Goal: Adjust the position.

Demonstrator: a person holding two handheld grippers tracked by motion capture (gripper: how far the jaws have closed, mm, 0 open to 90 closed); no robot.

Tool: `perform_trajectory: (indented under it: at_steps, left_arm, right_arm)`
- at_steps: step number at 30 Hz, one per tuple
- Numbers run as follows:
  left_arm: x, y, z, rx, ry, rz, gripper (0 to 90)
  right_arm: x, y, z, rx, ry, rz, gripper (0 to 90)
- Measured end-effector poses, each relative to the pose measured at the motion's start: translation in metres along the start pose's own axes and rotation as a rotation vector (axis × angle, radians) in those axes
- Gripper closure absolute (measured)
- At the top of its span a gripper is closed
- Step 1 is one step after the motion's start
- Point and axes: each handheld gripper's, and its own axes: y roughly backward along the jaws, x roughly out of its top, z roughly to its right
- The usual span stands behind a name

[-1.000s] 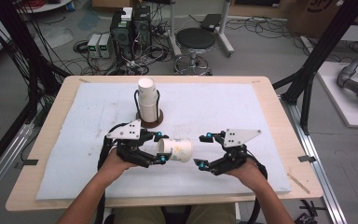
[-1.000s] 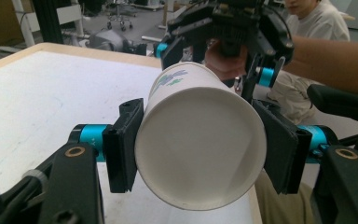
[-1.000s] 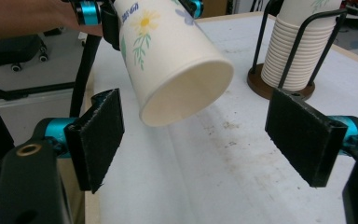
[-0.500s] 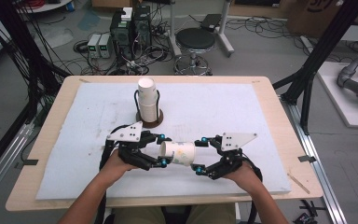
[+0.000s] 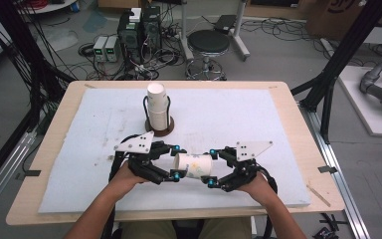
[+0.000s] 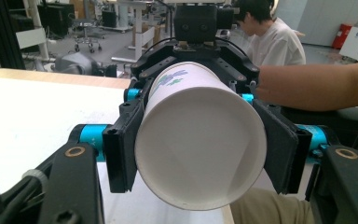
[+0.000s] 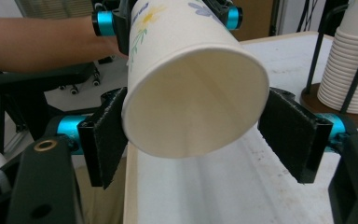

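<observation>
A white paper cup with a flower print lies level in the air between both grippers, low over the front of the mat. My left gripper is shut on one end; in the left gripper view its pads press both sides of the cup. My right gripper is open around the other end. In the right gripper view the cup's open mouth faces the camera, with the pads close beside the rim. A stack of white cups stands upright in a wire holder behind.
A white foam mat covers the wooden table. The holder's dark round base sits just behind the left gripper. A stool and electronics boxes stand on the floor beyond. A seated person shows far off.
The right gripper has moved left toward the left gripper until its jaws stand around the free end of the cup. The left gripper has kept its hold and stayed almost in place.
</observation>
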Motion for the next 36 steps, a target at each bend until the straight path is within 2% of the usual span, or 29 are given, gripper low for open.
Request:
perform_trajectory:
  at_steps: [5, 13, 14, 15, 18, 20, 22, 23, 24, 25, 26, 28, 29, 30, 31, 32, 34, 36]
  left_arm:
    - [-0.001, 0.001, -0.001, -0.001, -0.001, 0.012, 37.4]
    - [-0.003, -0.001, 0.001, 0.009, 0.016, -0.001, 35.6]
    - [-0.002, -0.003, 0.001, 0.05, 0.05, -0.026, 19.6]
    - [-0.002, -0.003, 0.002, 0.066, 0.053, -0.042, 13.3]
    - [-0.002, -0.002, 0.002, 0.057, 0.056, -0.054, 11.8]
    - [-0.001, -0.001, 0.004, 0.067, 0.043, -0.089, 11.8]
    - [-0.001, 0.0, 0.004, 0.075, 0.044, -0.098, 11.8]
    - [0.0, 0.001, 0.004, 0.088, 0.046, -0.105, 11.8]
    - [0.001, 0.003, 0.004, 0.1, 0.042, -0.121, 11.8]
    - [0.002, 0.003, 0.004, 0.119, 0.042, -0.133, 12.1]
    - [0.004, 0.005, 0.003, 0.146, 0.033, -0.168, 12.1]
    - [0.005, 0.005, 0.003, 0.156, 0.036, -0.174, 12.2]
    - [0.007, 0.005, 0.003, 0.165, 0.026, -0.203, 12.8]
    - [0.007, 0.005, 0.003, 0.165, 0.026, -0.203, 12.8]
    - [0.008, 0.004, 0.003, 0.168, 0.017, -0.22, 12.9]
    - [0.01, 0.003, 0.002, 0.176, 0.009, -0.244, 12.9]
    - [0.011, 0.002, 0.003, 0.18, 0.008, -0.256, 13.0]
    - [0.014, 0.0, 0.003, 0.18, -0.007, -0.297, 13.2]
  right_arm:
    - [0.0, 0.002, 0.002, 0.014, 0.001, 0.025, 33.1]
    - [-0.001, 0.004, 0.002, 0.025, 0.001, 0.015, 37.7]
    - [-0.001, 0.004, 0.002, 0.028, 0.002, 0.011, 38.2]
    - [-0.001, 0.005, 0.002, 0.028, 0.004, 0.007, 38.1]
    - [-0.001, 0.006, 0.003, 0.028, 0.0, 0.0, 38.1]
    - [0.0, 0.009, 0.003, 0.017, 0.001, -0.01, 38.1]
    - [0.0, 0.009, 0.004, 0.012, 0.004, -0.013, 38.1]
    - [0.002, 0.012, 0.004, -0.02, 0.012, -0.055, 38.1]
    - [0.002, 0.012, 0.004, -0.02, 0.012, -0.055, 38.1]
    - [0.003, 0.013, 0.005, -0.045, 0.021, -0.093, 38.0]
    - [0.004, 0.013, 0.004, -0.051, 0.02, -0.111, 38.0]
    - [0.006, 0.012, 0.005, -0.065, 0.027, -0.141, 38.0]
    - [0.007, 0.011, 0.006, -0.07, 0.032, -0.159, 38.1]
    - [0.007, 0.011, 0.006, -0.07, 0.032, -0.159, 38.1]
    - [0.01, 0.009, 0.006, -0.091, 0.036, -0.211, 38.0]
    - [0.011, 0.008, 0.006, -0.091, 0.041, -0.228, 38.0]
    - [0.014, 0.006, 0.005, -0.094, 0.047, -0.253, 38.0]
    - [0.016, 0.005, 0.006, -0.096, 0.059, -0.263, 38.1]
